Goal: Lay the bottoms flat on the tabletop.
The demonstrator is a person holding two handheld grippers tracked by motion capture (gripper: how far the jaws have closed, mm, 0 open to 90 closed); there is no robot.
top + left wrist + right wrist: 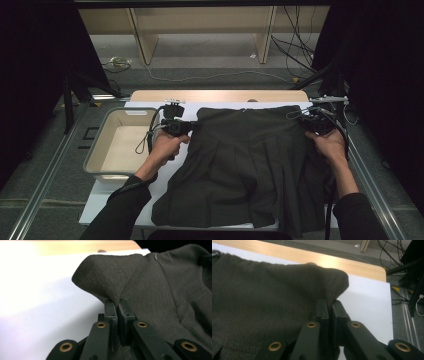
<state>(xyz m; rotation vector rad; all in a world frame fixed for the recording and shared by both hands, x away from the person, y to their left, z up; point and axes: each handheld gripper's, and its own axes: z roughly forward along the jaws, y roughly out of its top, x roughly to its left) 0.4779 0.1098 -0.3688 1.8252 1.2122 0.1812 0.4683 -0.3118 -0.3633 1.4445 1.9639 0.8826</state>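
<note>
A dark grey pleated skirt [247, 165] lies spread on a white sheet over the table, waistband at the far side. My left gripper [186, 127] is shut on the skirt's left waist corner; in the left gripper view the cloth [110, 277] rises as a peak out of the closed jaws [117, 305]. My right gripper [311, 120] is shut on the right waist corner, and in the right gripper view the fabric [287, 290] folds up out of its pinched jaws [329, 305]. Both corners are lifted a little off the sheet.
A beige plastic bin [102, 145] stands left of the skirt, beside the left hand. The wooden table edge [220, 95] runs behind the white sheet [165, 172]. Metal rails flank the table, and cables lie on the floor behind.
</note>
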